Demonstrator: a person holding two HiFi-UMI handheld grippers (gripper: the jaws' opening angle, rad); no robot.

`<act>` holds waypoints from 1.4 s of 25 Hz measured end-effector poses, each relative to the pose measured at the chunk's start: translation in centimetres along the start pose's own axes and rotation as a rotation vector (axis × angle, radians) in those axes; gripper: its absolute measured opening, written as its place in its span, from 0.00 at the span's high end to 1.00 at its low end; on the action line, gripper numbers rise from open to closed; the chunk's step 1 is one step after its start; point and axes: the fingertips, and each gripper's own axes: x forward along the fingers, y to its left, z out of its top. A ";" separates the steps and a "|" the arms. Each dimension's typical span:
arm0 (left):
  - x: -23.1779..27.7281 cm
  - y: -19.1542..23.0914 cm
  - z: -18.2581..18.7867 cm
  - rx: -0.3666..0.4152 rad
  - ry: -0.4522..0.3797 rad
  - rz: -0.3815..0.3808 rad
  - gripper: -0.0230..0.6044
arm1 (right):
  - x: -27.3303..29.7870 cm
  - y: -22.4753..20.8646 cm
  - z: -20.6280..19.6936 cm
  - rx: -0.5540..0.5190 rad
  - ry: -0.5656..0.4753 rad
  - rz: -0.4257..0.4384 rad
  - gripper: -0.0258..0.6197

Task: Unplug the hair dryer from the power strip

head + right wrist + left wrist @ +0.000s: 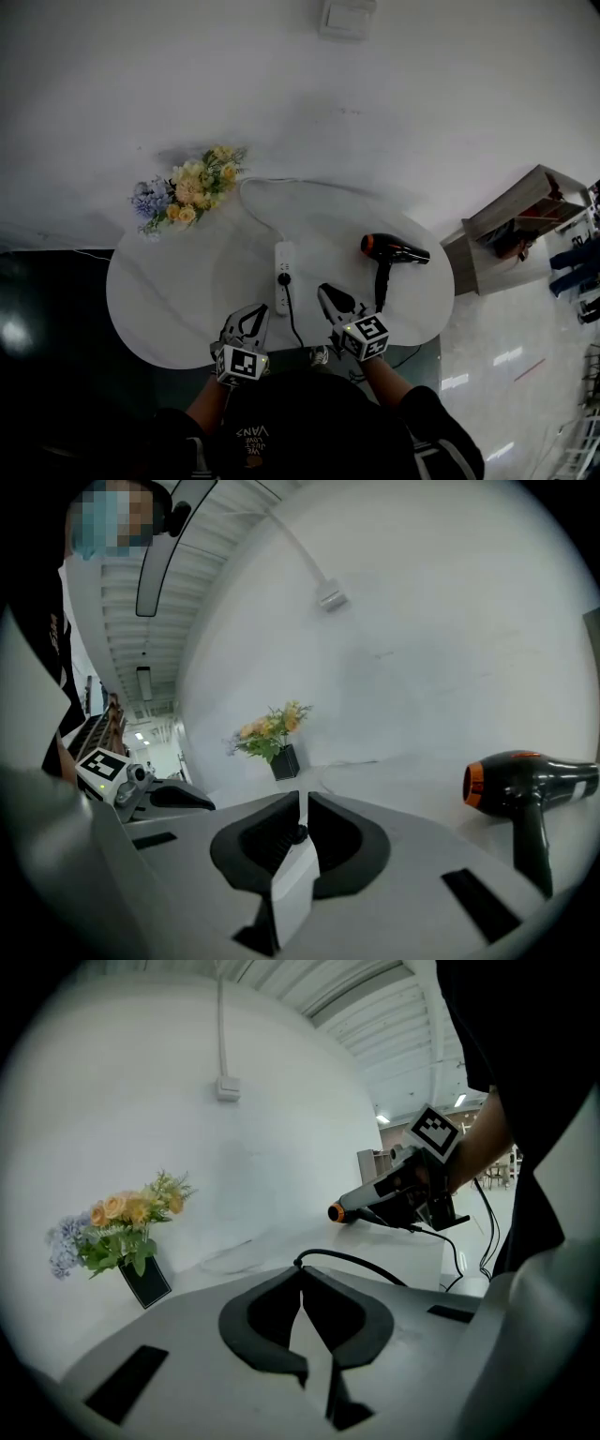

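Left claw and right claw both clenched, empty, over near edge of desk. Power strip between them, long axis running away from person. Plug seated mid-strip, about equally near either claw. Hair dryer lying further right.

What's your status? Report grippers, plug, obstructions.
Left gripper shut, empty. Right gripper shut, empty. Plug in strip, dryer beside. Nothing blocks plug.
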 end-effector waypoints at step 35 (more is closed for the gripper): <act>6.1 -4.9 -5.0 0.353 0.187 -0.224 0.68 | 9.6 2.5 -6.7 -0.459 0.333 0.463 0.78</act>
